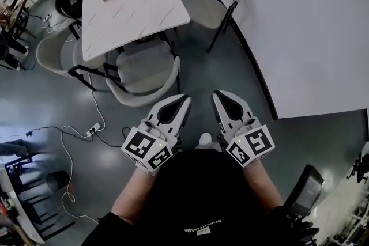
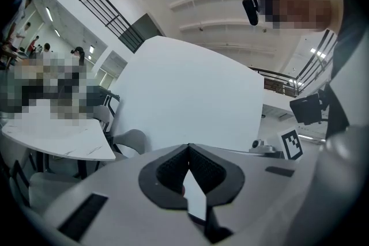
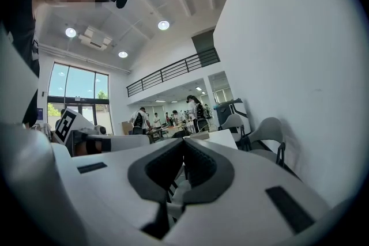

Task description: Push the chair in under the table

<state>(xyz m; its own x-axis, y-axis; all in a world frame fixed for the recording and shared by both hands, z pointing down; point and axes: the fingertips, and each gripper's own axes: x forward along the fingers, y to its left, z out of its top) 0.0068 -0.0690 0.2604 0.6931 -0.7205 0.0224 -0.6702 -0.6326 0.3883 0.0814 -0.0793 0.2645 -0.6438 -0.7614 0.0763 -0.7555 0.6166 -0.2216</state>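
Showed chair [image 1: 144, 66] at near edge of surface [image 1: 132, 8]: far part of seat tucked beneath the top, rest of seat and curved back standing out toward the near side. Placed left claw [image 1: 183, 102] and right claw [image 1: 218, 99] side by side, just near and right of that back, apart from it, each pinched shut on nothing. Fitted either a chair yet to go deeper or one already set as deep as allowed; could not settle which. Framed by other chairs at left and far right.
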